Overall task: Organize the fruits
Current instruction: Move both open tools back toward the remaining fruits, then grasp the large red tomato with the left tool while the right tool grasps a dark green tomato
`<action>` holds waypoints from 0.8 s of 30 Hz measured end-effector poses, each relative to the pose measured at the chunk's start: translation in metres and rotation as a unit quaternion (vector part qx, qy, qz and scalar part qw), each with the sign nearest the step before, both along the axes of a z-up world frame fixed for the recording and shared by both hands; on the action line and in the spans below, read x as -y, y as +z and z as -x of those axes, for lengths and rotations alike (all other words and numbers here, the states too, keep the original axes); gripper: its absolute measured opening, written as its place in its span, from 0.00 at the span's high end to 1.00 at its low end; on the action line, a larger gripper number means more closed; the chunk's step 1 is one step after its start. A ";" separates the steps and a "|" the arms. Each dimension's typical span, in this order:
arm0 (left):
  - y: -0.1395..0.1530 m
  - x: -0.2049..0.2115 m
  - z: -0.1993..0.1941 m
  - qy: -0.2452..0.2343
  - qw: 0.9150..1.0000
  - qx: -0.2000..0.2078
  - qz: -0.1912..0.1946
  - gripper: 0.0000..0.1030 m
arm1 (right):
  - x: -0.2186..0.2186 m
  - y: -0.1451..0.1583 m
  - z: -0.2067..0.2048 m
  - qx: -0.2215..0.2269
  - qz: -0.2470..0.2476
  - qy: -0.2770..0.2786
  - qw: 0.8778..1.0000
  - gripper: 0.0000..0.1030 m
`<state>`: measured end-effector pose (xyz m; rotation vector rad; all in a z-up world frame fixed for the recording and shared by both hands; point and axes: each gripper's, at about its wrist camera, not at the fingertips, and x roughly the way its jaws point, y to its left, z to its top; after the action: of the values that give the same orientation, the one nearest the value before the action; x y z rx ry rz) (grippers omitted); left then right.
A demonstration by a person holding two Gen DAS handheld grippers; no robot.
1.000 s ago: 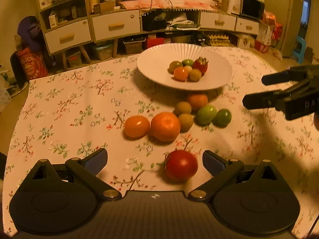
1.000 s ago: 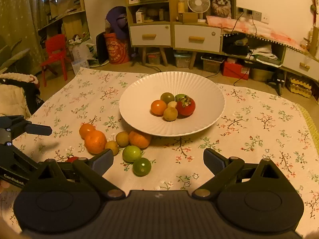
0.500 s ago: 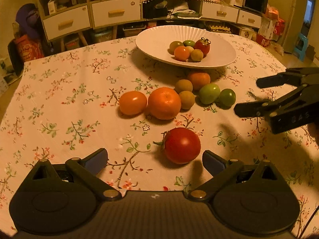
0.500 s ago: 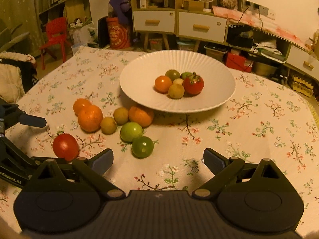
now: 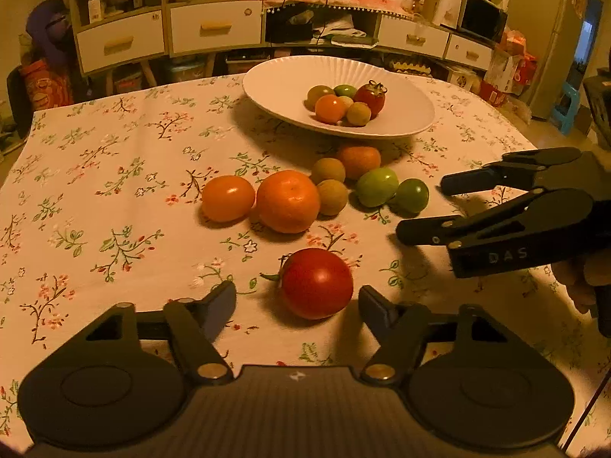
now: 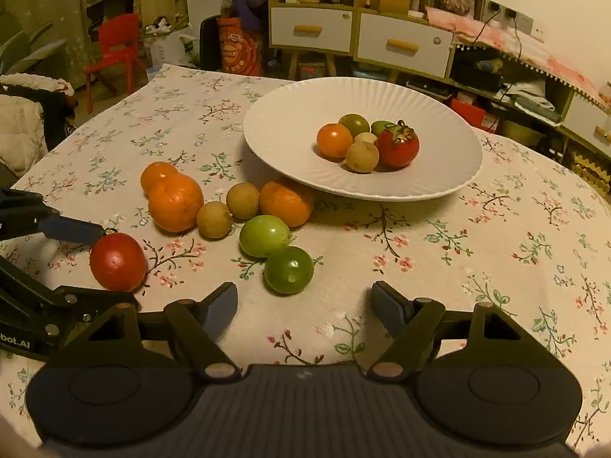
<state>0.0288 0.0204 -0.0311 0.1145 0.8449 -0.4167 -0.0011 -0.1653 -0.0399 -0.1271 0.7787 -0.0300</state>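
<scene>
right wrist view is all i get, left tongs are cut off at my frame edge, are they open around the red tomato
Observer: Yes. In the left wrist view the left tongs are open, and the red tomato sits between the fingertips with gaps on both sides.
Operator: and my own tongs, how do they look from over there
Observer: The right tongs are open too, off the cloth, pointing at the dark green tomato without touching it.
Operator: anything behind me on that side i can't see
Observer: A blue stool stands on the floor past the table's far right corner.
</scene>
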 end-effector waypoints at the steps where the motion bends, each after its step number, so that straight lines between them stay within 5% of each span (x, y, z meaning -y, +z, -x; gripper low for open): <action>1: 0.000 0.001 0.000 0.000 1.000 0.001 0.000 0.42 | -0.001 0.000 0.000 0.001 0.001 0.003 1.000 0.33; 12: 0.001 0.004 -0.001 -0.006 1.000 0.001 0.014 0.64 | -0.001 0.003 -0.004 0.015 0.002 0.004 1.000 0.59; 19: 0.001 0.006 0.000 -0.005 1.000 0.005 0.016 0.66 | -0.001 0.004 -0.005 0.015 -0.004 0.011 1.000 0.75; 24: 0.002 0.007 -0.001 -0.008 1.000 0.004 0.017 0.66 | -0.004 0.004 -0.005 0.012 -0.007 0.016 1.000 0.76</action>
<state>0.0296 0.0138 -0.0286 0.0906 0.8284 -0.4445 0.0039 -0.1617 -0.0354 -0.1251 0.7523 0.0047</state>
